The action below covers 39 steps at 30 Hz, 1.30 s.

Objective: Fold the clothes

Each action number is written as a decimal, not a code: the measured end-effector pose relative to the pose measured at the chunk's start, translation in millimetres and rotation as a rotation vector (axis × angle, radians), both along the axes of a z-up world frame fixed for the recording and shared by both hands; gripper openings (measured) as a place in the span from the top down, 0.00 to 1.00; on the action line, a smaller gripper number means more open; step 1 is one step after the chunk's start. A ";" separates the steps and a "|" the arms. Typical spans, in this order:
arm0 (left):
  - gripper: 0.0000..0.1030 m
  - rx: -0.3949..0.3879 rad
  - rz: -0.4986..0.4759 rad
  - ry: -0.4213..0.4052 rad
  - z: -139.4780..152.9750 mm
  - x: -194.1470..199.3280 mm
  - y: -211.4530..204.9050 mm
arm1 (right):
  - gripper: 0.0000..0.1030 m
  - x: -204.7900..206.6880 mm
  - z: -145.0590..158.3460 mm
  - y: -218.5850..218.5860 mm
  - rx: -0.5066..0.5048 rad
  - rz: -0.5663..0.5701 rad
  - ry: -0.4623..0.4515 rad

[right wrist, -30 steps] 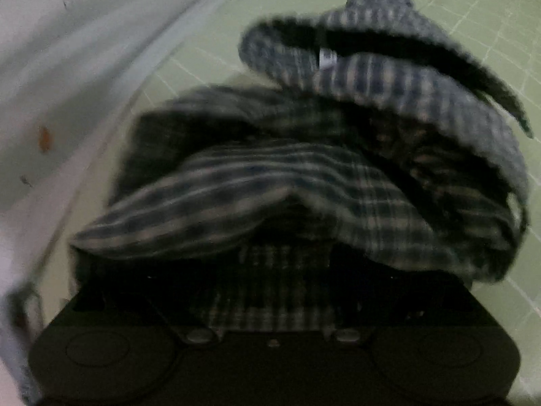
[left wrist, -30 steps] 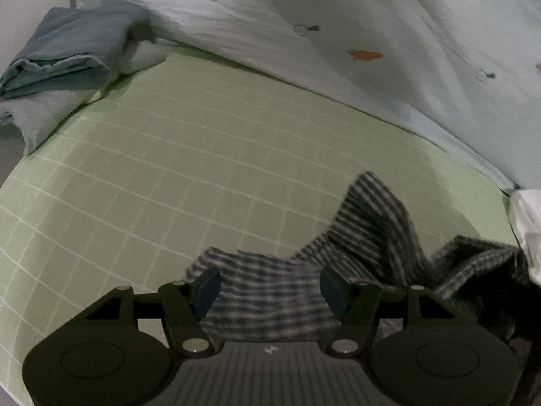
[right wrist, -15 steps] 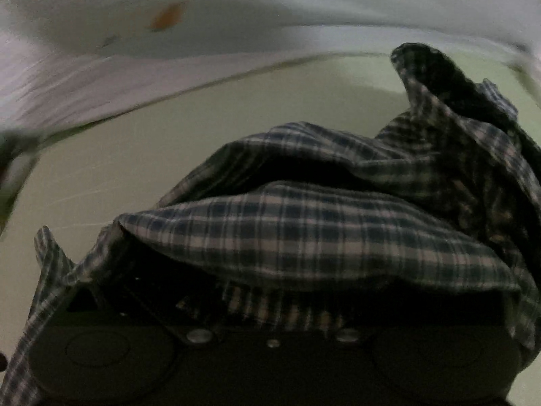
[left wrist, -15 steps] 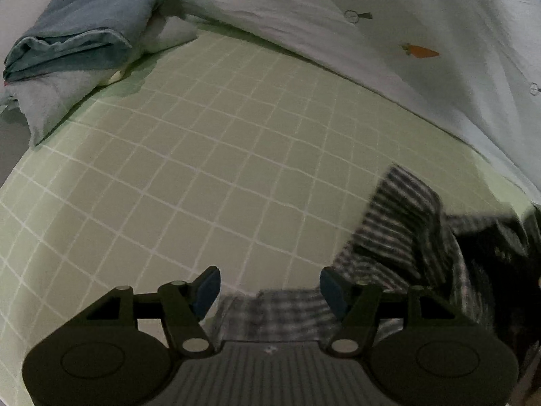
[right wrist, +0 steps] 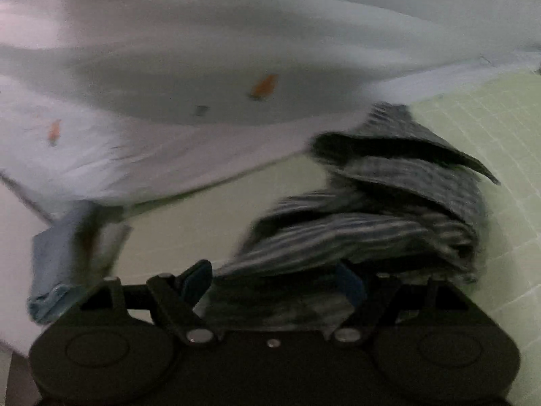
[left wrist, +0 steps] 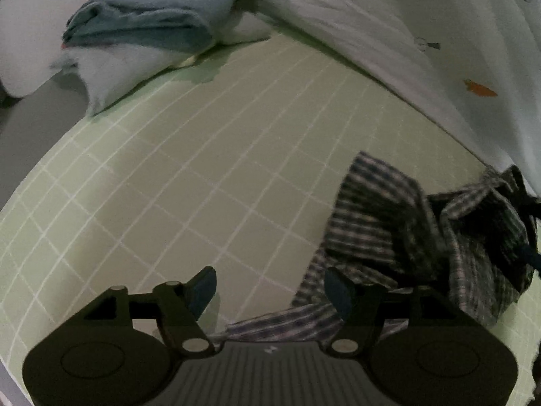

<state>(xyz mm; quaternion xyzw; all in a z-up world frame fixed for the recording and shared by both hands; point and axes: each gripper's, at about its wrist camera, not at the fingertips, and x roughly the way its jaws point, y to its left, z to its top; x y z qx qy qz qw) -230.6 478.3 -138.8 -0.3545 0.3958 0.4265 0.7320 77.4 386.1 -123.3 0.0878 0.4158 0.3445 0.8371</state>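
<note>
A pale green sheet with a white grid [left wrist: 209, 176] covers the bed and carries everything; along its far edge lies a white duvet printed with small carrots [left wrist: 422, 34], bunched in long folds, which fills the upper half of the right wrist view [right wrist: 203, 67]; at the far left corner of the bed a folded blue-grey garment [left wrist: 152, 17] sits on top of a white folded cloth [left wrist: 121, 67], both hanging slightly over the edge; the dark plaid shirt [left wrist: 405, 223] lies crumpled on the sheet toward the near right side, just short of the duvet's hem, one part trailing under the left hand-held gripper [left wrist: 270, 287], whose fingers are spread wide with nothing between them; the right hand-held gripper [right wrist: 274, 279] also has its fingers parted, with the plaid shirt [right wrist: 389, 209] heaped over and between them, blurred, so whether the pads touch cloth cannot be told; a small pale blue cloth [right wrist: 71, 253] sits to the left of that gripper, too smeared to identify.
</note>
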 end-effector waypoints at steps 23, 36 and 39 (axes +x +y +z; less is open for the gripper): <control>0.31 0.102 0.024 -0.048 37.7 -37.3 -59.3 | 0.98 -23.0 -33.6 -183.9 -0.218 -0.270 0.017; 0.28 0.144 -0.205 -0.022 42.1 0.6 -102.6 | 0.36 -34.1 -11.1 -179.5 -0.265 -0.301 -0.138; 0.24 0.144 -0.299 -0.034 40.4 13.5 -111.2 | 0.36 -38.7 -15.9 -175.2 -0.255 -0.269 -0.122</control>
